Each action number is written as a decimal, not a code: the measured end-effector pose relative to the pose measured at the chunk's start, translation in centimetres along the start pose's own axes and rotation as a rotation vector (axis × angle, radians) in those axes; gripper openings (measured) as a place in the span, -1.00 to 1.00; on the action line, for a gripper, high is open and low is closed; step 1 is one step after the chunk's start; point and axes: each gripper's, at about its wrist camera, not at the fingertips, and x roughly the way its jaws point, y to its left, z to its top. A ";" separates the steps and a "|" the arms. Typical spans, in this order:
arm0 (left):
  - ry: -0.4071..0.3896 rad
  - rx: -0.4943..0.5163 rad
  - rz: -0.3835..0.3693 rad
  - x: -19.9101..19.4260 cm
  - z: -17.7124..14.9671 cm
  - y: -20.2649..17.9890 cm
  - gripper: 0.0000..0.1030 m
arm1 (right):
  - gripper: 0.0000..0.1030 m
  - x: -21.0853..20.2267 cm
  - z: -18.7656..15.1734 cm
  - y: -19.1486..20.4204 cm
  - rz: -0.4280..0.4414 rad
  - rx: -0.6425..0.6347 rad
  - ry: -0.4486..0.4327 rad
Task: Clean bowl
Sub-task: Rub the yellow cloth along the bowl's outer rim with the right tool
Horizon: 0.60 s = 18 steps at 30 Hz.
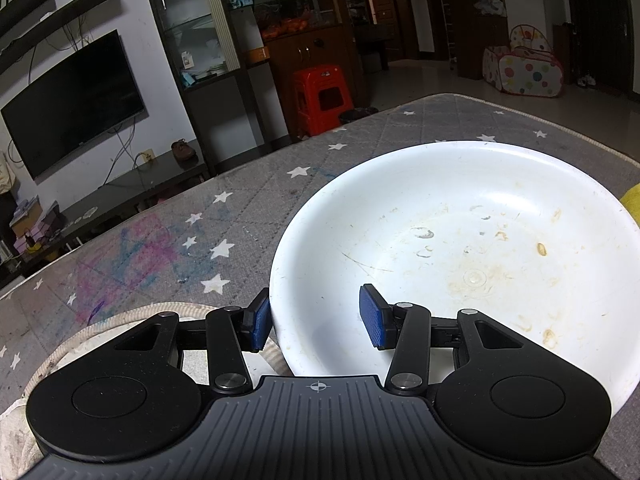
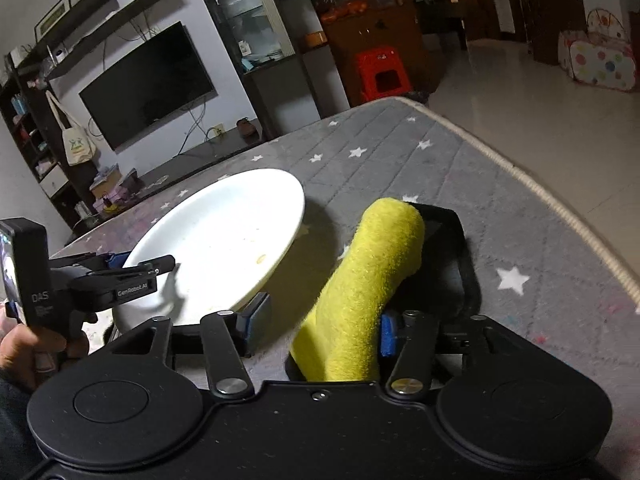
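A wide white bowl (image 1: pixel 460 220) with brownish smears and drops inside sits on the grey star-patterned mat (image 1: pixel 180 240). My left gripper (image 1: pixel 316 300) is open and straddles the bowl's near-left rim, one blue pad outside the wall and the other over the inside. In the right wrist view the bowl (image 2: pixel 224 232) lies to the left, with the left gripper (image 2: pixel 132 264) at its rim. My right gripper (image 2: pixel 320 316) is open. A rolled yellow cloth (image 2: pixel 368 280) stands between its fingers, leaning on the right pad (image 2: pixel 387 334) and apart from the left pad.
The yellow cloth rests on a black holder (image 2: pixel 452 240). A beige-edged cloth (image 1: pixel 100 328) lies under the left gripper. The mat's corded edge (image 2: pixel 560 208) runs along the right, with floor beyond. A hand (image 2: pixel 24 348) grips the left tool. A red stool (image 1: pixel 320 96) stands past the far edge.
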 end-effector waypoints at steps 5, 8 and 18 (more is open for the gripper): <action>-0.001 -0.002 -0.004 -0.1 -0.1 0.2 -0.09 | 0.19 0.2 0.1 -0.1 -0.049 -0.006 -0.033; -0.001 -0.001 -0.002 0.0 -0.1 0.1 -0.09 | 0.14 0.9 0.0 0.2 -0.076 -0.051 -0.034; 0.000 -0.001 -0.002 0.1 0.1 0.2 -0.09 | 0.15 0.5 0.4 0.6 -0.099 -0.076 -0.053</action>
